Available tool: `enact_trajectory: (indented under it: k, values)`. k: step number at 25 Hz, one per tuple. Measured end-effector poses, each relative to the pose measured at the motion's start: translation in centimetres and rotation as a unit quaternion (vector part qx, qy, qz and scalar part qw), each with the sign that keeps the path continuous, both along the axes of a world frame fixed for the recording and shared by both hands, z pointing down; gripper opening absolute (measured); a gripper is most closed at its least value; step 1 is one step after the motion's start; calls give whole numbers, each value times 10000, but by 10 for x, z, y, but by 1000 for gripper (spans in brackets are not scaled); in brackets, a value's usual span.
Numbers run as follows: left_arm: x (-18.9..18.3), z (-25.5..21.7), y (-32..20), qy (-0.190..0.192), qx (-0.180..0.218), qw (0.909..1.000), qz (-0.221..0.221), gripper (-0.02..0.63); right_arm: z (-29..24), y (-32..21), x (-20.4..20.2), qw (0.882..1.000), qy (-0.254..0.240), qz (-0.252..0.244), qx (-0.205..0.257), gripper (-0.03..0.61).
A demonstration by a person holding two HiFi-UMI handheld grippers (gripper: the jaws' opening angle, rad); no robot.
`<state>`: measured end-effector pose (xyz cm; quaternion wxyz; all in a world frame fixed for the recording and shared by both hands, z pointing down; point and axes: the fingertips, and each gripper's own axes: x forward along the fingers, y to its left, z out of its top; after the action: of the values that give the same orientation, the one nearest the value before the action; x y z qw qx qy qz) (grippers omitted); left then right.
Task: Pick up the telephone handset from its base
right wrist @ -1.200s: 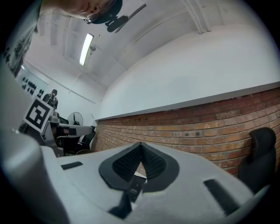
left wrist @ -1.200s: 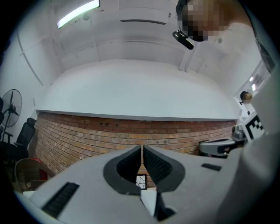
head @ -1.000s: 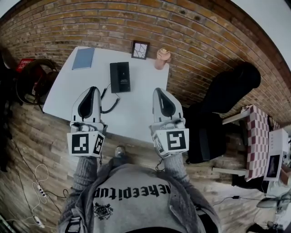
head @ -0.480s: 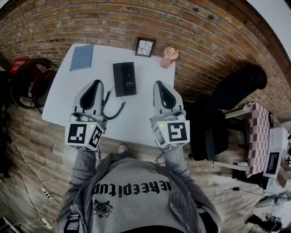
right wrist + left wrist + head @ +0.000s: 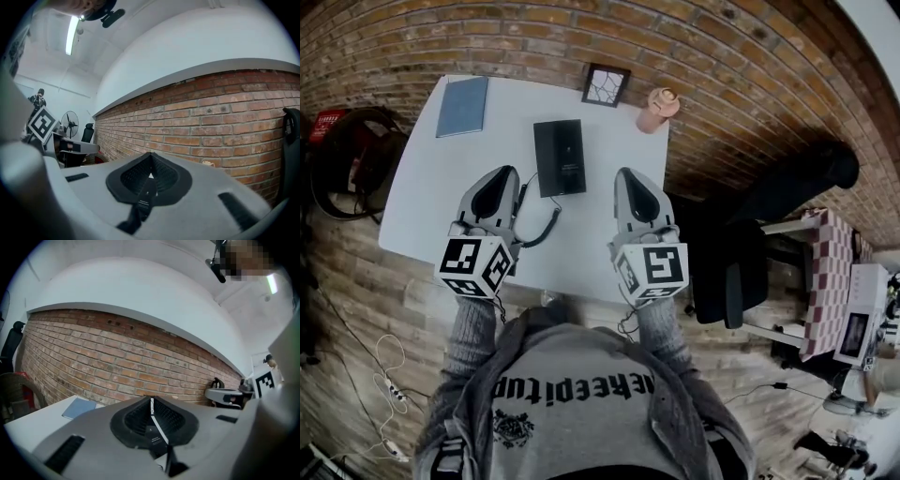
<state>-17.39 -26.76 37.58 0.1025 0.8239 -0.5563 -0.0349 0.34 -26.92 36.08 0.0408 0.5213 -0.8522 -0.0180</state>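
Head view shows the telephone (image 5: 560,157) lying flat on the white table (image 5: 422,206), upper centre of frame, its cord (image 5: 542,228) curling down from its lower left corner toward the left gripper (image 5: 501,174). That gripper sits lower left of the phone, the right gripper (image 5: 628,175) lower right, and neither touches it. Each gripper view confirms the jaws are pressed together with nothing between them: the left pair meet in a thin seam (image 5: 151,401), and so do the right pair (image 5: 150,176). In my judgement the work stands at the approach stage, with the handset not yet lifted. The next move calls for one gripper to spread its jaws, advance up the frame to the phone, and straddle the handset across its narrow width before closing. A blue notebook (image 5: 462,105) lies on the table at upper left, with a framed picture (image 5: 607,84) and a pink cup (image 5: 657,110) by the far edge; all are well apart from the phone and pose no obstruction. Limits of observation: from overhead the telephone reads as one black slab, so I cannot separate handset from base or tell on which side it rests. Neither gripper view shows the phone, as each gripper's own grey body fills the lower frame, leaving mainly brick wall beyond.
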Motion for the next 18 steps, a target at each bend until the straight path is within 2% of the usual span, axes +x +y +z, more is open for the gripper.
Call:
enact_trajectory:
  k: [5,12,15,18]
  values:
    - [12,45,-20,-146,-571,9976,362,18,19,-12,-1,9997,21,7,-242,3]
    - [27,108,-54,-148,-1357,9877,764,23,30,-21,1,9989,214,11,-411,3]
    - [31,130,-69,-29,-1671,9819,895,97,36,-26,6,9985,254,96,-470,3]
    - [32,151,-84,76,-1962,9757,967,115,42,-29,12,9980,279,189,-536,3]
